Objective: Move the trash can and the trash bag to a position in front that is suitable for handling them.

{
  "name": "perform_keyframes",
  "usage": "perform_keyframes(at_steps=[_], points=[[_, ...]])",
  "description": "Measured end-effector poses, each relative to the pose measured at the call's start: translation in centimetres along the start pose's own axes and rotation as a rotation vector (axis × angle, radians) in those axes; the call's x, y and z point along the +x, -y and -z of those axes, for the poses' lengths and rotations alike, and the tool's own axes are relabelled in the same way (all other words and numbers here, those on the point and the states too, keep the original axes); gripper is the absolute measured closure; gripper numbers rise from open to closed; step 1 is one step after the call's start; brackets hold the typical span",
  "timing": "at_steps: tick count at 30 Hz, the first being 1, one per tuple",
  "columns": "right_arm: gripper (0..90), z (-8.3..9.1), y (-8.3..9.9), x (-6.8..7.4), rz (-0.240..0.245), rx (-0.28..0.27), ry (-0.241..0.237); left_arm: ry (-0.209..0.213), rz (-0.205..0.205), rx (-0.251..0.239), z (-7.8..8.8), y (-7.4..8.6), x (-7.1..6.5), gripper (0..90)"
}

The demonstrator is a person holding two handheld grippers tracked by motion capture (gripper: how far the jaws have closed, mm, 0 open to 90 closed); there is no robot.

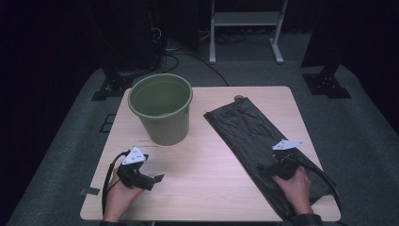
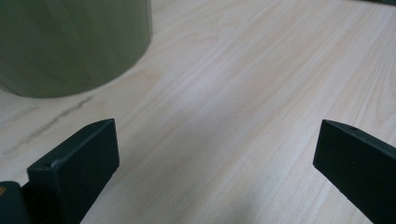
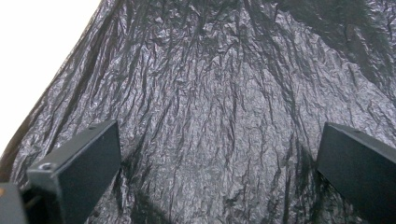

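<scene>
A green bucket (image 1: 161, 107) stands upright at the back left of the wooden table (image 1: 202, 155); its side also fills the top left of the left gripper view (image 2: 70, 42). A crinkled black plastic bag (image 1: 249, 136) lies flat along the table's right side. My left gripper (image 1: 153, 180) is open just above bare wood near the front left, its jaws (image 2: 217, 163) wide apart with nothing between them. My right gripper (image 1: 270, 165) hovers open over the near part of the bag (image 3: 219, 116), jaws spread on either side of the wrinkled plastic.
Bare wood lies between the bucket and the bag. Beyond the table are grey carpet, black stand feet (image 1: 324, 82), cables and a white frame (image 1: 244, 28).
</scene>
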State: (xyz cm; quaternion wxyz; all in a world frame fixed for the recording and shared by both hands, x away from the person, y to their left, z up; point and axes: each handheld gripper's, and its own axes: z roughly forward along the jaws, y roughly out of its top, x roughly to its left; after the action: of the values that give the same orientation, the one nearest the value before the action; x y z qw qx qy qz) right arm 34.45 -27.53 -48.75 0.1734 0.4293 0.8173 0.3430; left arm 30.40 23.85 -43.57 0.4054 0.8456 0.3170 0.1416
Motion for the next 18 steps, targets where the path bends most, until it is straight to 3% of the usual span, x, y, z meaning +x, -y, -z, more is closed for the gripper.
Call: perform_keyframes(at_steps=[18], points=[[0.0, 0.0, 0.0, 0.0, 0.002, 0.0, 0.0, 0.001, 0.021, -0.022, 2.5, -3.6, 0.7, 0.0]])
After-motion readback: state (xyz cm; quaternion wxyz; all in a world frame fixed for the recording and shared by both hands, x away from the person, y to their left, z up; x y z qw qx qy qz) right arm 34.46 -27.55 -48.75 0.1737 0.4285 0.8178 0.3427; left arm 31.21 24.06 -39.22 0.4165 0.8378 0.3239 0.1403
